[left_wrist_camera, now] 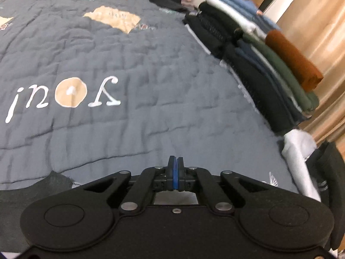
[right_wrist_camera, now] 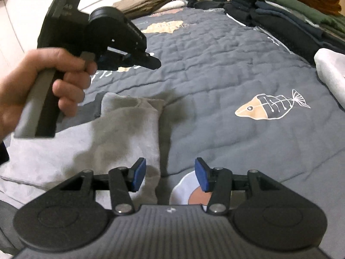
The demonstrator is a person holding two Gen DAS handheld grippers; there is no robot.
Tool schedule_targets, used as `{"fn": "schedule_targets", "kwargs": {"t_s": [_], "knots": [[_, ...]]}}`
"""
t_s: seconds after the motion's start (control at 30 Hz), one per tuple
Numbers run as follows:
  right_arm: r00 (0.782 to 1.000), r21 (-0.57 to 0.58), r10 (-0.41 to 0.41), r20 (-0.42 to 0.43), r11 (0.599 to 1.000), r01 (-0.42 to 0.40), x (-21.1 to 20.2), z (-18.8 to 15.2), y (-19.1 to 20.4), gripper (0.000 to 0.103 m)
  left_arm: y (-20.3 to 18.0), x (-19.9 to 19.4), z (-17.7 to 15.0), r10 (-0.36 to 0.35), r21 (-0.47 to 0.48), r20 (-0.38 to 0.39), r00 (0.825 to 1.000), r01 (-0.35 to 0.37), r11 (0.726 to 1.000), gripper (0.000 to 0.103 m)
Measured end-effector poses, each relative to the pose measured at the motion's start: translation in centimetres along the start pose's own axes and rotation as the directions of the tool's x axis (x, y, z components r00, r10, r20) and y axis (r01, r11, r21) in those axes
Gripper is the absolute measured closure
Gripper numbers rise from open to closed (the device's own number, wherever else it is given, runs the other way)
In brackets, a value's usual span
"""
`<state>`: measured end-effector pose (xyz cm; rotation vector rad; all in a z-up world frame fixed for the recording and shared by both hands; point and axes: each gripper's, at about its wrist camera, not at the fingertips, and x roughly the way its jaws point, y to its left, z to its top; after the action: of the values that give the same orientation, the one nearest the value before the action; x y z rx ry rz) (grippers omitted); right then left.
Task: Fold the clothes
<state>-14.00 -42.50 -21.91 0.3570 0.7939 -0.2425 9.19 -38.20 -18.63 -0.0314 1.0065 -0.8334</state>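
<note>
A light grey garment [right_wrist_camera: 97, 142] lies crumpled on the grey quilt [right_wrist_camera: 215, 82], in the lower left of the right wrist view. My right gripper [right_wrist_camera: 170, 176] stands open just above the garment's right edge, and its pads [right_wrist_camera: 139, 177] press on nothing. A hand [right_wrist_camera: 32, 86] holds my left gripper [right_wrist_camera: 154, 63] in the air above the far end of the garment. In the left wrist view the left gripper [left_wrist_camera: 176, 168] is shut, blue pads together with nothing between them, over bare quilt [left_wrist_camera: 129, 75].
A tall stack of folded clothes [left_wrist_camera: 258, 60] with a rust-brown piece on top lines the bed's right side, and the stack [right_wrist_camera: 291, 10] also shows in the right wrist view. A folded white garment [right_wrist_camera: 332, 71] lies beside it. More clothes [right_wrist_camera: 151, 0] are heaped at the far end.
</note>
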Motion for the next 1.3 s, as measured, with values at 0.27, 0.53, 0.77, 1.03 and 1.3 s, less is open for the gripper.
{"fn": "schedule_targets", "kwargs": {"t_s": [0.27, 0.53, 0.77, 1.03, 1.3], "knots": [[1.0, 0.01, 0.008, -0.005, 1.0, -0.008, -0.2, 0.1, -0.2, 0.053, -0.6, -0.5, -2.6, 0.038, 0.121, -0.167, 0.985, -0.017, 0.992, 0.066], [1.0, -0.011, 0.011, -0.002, 1.0, -0.011, -0.5, 0.1, 0.1, 0.051, -3.0, 1.0, -4.6, -0.017, 0.203, -0.212, 0.977, 0.061, 0.977, 0.096], [1.0, 0.001, 0.027, 0.008, 1.0, -0.027, -0.7, 0.2, 0.0, 0.051, -2.8, 0.3, -3.3, -0.219, 0.059, -0.073, 0.973, 0.223, 0.973, 0.096], [1.0, 0.037, 0.015, 0.024, 0.999, -0.016, -0.9, 0.5, -0.5, 0.051, -1.6, -0.6, -2.3, -0.001, 0.139, -0.093, 0.996, 0.014, 0.99, 0.058], [1.0, 0.024, 0.022, 0.02, 0.999, -0.022, -1.0, 0.4, -0.3, 0.05, 2.6, -2.3, -1.3, 0.217, 0.306, -0.04, 0.975, -0.195, 0.932, 0.045]]}}
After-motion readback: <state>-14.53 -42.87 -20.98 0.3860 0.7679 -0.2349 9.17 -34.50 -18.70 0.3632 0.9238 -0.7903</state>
